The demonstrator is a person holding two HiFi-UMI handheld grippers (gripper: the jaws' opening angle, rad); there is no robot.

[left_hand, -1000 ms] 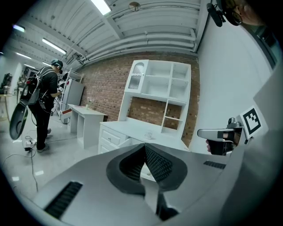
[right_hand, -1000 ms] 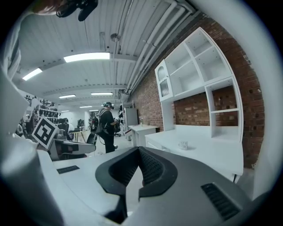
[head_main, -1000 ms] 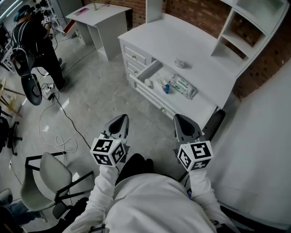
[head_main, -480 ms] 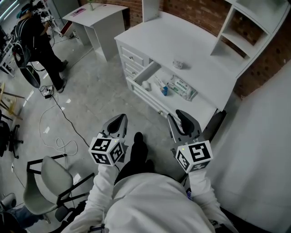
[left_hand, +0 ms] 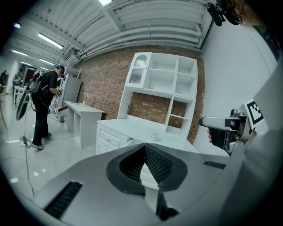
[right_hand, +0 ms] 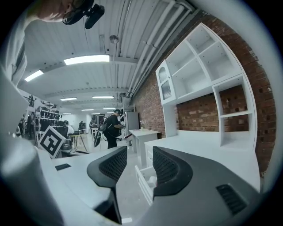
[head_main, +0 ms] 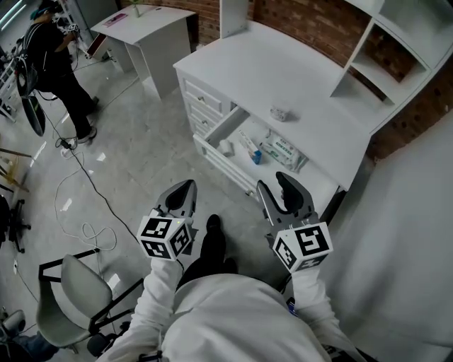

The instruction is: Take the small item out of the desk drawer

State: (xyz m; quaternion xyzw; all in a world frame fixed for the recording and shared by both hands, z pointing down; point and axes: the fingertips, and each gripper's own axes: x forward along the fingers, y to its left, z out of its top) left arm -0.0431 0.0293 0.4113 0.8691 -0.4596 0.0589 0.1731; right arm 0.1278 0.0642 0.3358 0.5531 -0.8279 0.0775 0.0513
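The white desk [head_main: 283,71] has one drawer [head_main: 210,151] pulled open. Inside lie a small white item [head_main: 226,147], a tube [head_main: 248,146], a small blue thing [head_main: 257,158] and a green-and-white packet [head_main: 283,153]. Another small item [head_main: 280,113] rests on the desktop. Both grippers hover over the floor, short of the drawer. My left gripper [head_main: 186,187] is shut and empty; its jaws [left_hand: 143,149] meet. My right gripper [head_main: 278,185] has its jaws opening with nothing between them; through the gap [right_hand: 135,167] I see the drawer [right_hand: 143,178] and the white item [right_hand: 153,180].
A person [head_main: 44,44] stands at the far left by a small white table [head_main: 145,21]. A grey chair [head_main: 71,290] is at my lower left, with cables [head_main: 83,212] on the floor. A white shelf unit [head_main: 396,42] tops the desk against a brick wall.
The right gripper's jaws have gone from shut to wide apart. The desk and drawer sit lower and nearer in the head view. The left gripper stays shut.
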